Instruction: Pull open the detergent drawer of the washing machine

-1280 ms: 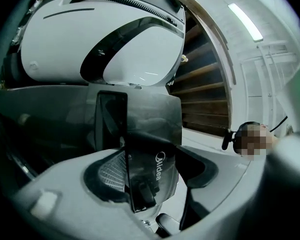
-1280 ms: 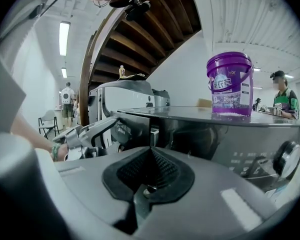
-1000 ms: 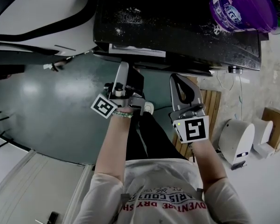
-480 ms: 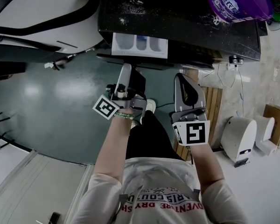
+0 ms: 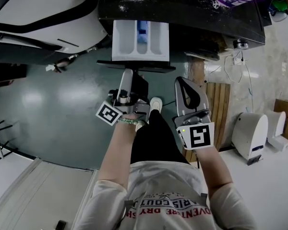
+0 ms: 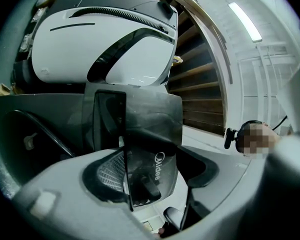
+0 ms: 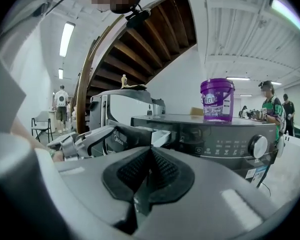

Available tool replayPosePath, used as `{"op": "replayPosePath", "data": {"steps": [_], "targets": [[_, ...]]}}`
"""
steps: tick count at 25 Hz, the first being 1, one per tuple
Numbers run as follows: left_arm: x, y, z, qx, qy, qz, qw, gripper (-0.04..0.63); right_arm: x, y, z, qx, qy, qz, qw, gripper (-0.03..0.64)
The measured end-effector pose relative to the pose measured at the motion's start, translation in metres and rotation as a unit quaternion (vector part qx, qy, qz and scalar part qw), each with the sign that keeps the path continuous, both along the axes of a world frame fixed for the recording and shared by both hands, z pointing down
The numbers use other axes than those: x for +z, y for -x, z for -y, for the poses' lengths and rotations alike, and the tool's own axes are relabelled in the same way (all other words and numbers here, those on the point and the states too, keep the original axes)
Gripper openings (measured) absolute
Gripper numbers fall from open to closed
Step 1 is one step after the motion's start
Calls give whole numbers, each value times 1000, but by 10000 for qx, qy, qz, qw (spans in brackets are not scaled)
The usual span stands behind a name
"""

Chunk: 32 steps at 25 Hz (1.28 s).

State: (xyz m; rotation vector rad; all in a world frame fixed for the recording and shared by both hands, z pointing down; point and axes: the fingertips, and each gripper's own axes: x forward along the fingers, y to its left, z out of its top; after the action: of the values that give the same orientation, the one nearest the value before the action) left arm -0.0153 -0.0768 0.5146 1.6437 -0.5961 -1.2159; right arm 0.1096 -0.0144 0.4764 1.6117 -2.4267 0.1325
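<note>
The detergent drawer (image 5: 129,42) is standing pulled well out of the washing machine (image 5: 197,18), at the machine's upper left corner as the head view shows it. Its white tray is lying exposed, divided into compartments, with a blue insert (image 5: 142,31) sitting in the middle one. The dark front panel (image 5: 134,65) of the drawer is facing the person.

The left gripper (image 5: 128,75) is holding this front panel. In the left gripper view the panel is standing between the two jaws, with the ribbed pad (image 6: 107,173) of one jaw lying against its edge.

The right gripper (image 5: 185,87) is hovering beside the left one, apart from the machine. Its jaws are resting together with the pads meeting, and nothing is sitting between them.

A purple tub (image 7: 217,99) is standing on top of the machine, toward the far right corner. A round knob (image 7: 260,146) is showing on the control panel.
</note>
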Motion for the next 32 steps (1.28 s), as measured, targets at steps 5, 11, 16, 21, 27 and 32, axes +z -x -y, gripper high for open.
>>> {"op": "replayPosePath", "data": {"steps": [5,11,16,21,27,32], "targets": [[1,3,-16,17,-20,-5,10000,305,-5,12,-14,-26,-79,7,10000,0],[-1,5,-24,83,-34,12,10000,313,-8,23,-29,-14,-127,-38,9999,0],[1,1,-25,301,3,128,9995,338,-10,27,-44,-3,-96,-72,9999,0],[-6,0,-25,340,-15,225,9992,401,-19,29,-52,8,-139,-128,9998,0],[-2,6,-41,355,73,125,9993,456,-32,31,-67,-68,-196,-198,9996,0],[-2,18,-64,309,80,197,9993,456,-30,30,-78,-46,-125,-205,9997,0]]}}
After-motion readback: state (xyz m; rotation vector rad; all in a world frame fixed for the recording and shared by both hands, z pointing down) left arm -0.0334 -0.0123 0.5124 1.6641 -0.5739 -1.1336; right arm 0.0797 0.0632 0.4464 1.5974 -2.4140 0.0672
